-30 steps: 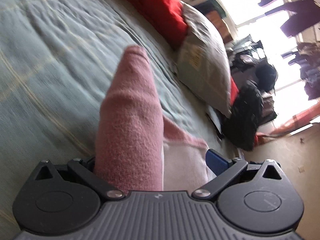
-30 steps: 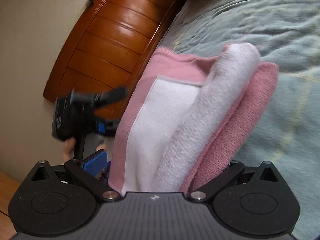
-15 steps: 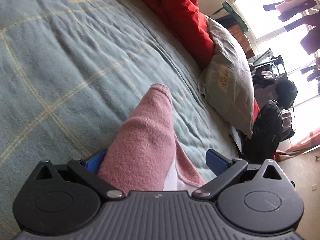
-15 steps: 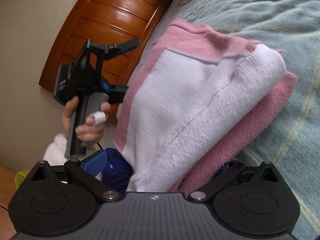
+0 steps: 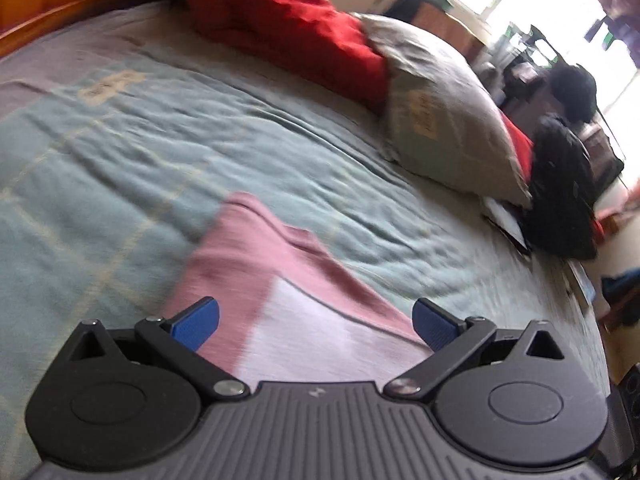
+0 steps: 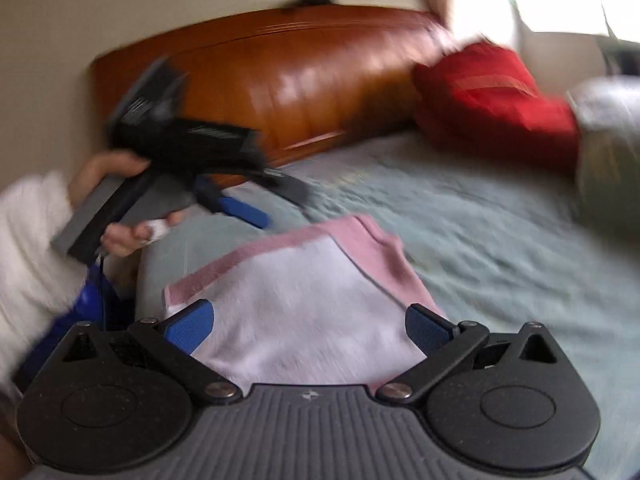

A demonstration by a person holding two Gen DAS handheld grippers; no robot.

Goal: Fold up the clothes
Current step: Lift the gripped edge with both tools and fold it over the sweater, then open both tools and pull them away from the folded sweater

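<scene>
A pink garment with a white fleece lining [image 5: 280, 280] [image 6: 304, 296] lies folded flat on the teal bedspread [image 5: 160, 140] [image 6: 480, 232]. In the left wrist view my left gripper [image 5: 316, 322] is open above its near edge, blue pads wide apart with nothing between them. My right gripper [image 6: 310, 326] is open too, hovering over the white lining. The right wrist view also shows the left gripper [image 6: 248, 204] from the side, held by a hand [image 6: 120, 236] in a white sleeve, just left of the garment.
A red quilt [image 5: 304, 28] [image 6: 492, 100] and a grey pillow [image 5: 444, 116] lie at the head of the bed. A wooden headboard [image 6: 300, 80] stands behind. A black bag [image 5: 560, 192] sits at the bed's right edge by a bright window.
Both grippers opened and let go of the pink garment. It dropped from a lifted roll to lie flat on the bedspread. Both grippers pulled back and levelled out.
</scene>
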